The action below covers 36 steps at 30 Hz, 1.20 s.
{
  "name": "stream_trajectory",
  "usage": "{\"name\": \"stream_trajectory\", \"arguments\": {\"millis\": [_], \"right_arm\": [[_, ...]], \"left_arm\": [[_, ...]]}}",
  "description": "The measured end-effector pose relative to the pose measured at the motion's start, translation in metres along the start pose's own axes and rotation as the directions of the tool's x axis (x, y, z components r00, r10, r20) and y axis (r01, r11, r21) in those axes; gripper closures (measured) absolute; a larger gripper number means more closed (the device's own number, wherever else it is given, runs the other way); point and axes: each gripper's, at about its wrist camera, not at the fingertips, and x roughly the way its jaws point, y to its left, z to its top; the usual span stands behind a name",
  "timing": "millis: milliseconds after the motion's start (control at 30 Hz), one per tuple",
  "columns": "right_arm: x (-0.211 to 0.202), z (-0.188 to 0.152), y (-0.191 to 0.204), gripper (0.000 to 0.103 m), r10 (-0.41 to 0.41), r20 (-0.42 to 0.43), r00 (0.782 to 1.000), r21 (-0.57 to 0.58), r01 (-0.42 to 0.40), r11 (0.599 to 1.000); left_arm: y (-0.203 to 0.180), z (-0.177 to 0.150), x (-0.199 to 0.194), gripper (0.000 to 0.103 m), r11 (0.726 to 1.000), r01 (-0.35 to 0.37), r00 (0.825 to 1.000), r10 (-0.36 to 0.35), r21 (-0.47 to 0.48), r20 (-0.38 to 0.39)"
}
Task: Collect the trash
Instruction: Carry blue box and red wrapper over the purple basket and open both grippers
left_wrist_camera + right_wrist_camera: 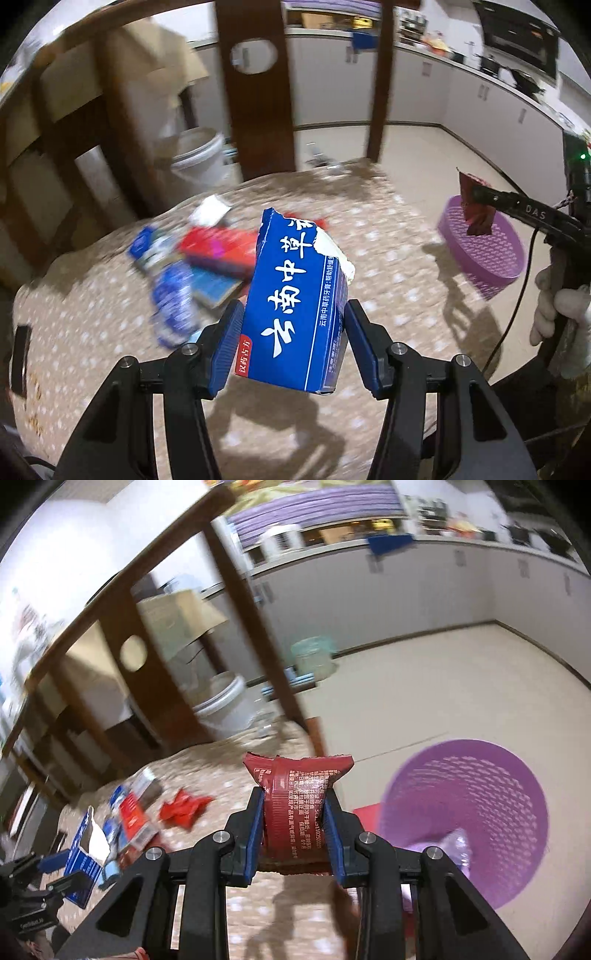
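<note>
Trash in both hands! Left tongs [293, 345] are clamped on a blue toothpaste box [295, 302], pads on its two long sides near the bottom end, torn top flap pointing away. Right tongs [293, 834] are squeezed tight on a dark red snack wrapper [295, 805], pinched across its middle, crimped edge sticking up. Both pieces hang above the speckled floor mat [369, 240].

Handling, by my reckoning: that box is empty card, light and crushable, so a grip across the flat sides suits it. The wrapper is thin, slick foil, nearly weightless; holding the bunched middle should stop it sliding out.

Out past the tongs, more litter waits on the mat: a red box [218, 251], blue packets [173, 302] and a crumpled red wrapper [183, 806]. Off to the right sits the purple basket [465, 812], well clear of the pile and the likely drop spot.
</note>
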Motion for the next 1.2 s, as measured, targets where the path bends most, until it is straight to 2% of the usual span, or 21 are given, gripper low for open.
{"name": "stream_trajectory", "arguments": {"millis": [300,467,667,900,967,1067,1200], "right_arm": [[-0.021,0.004,-0.087,0.07,-0.079,0.026,0.997,0.192,0.072,0.979],[-0.03,0.001,-0.123,0.07,-0.117,0.037,0.992,0.276,0.103,0.956],[-0.029,-0.002,-0.156,0.07,-0.137,0.016,0.99,0.36,0.122,0.925],[-0.025,-0.002,-0.18,0.068,-0.175,0.0,0.984,0.402,0.161,0.902],[-0.025,-0.001,-0.183,0.055,-0.179,0.001,0.984,0.415,0.162,0.895],[-0.027,0.0,-0.178,0.046,-0.193,0.01,0.981,0.405,0.172,0.898],[-0.022,0.003,-0.168,0.046,-0.191,0.007,0.981,0.37,0.175,0.912]], "left_arm": [[-0.084,0.042,0.03,0.048,0.984,0.159,0.987,-0.158,0.076,-0.016],[-0.128,0.066,0.052,0.048,0.962,0.26,0.965,-0.257,0.085,-0.047],[-0.178,0.09,0.085,0.048,0.938,0.329,0.943,-0.32,0.11,-0.093],[-0.219,0.11,0.113,0.047,0.919,0.366,0.929,-0.351,0.148,-0.116],[-0.224,0.112,0.116,0.042,0.918,0.368,0.928,-0.352,0.151,-0.119],[-0.223,0.108,0.108,0.029,0.927,0.337,0.941,-0.326,0.163,-0.089],[-0.211,0.095,0.095,0.028,0.94,0.289,0.957,-0.28,0.18,-0.072]]}}
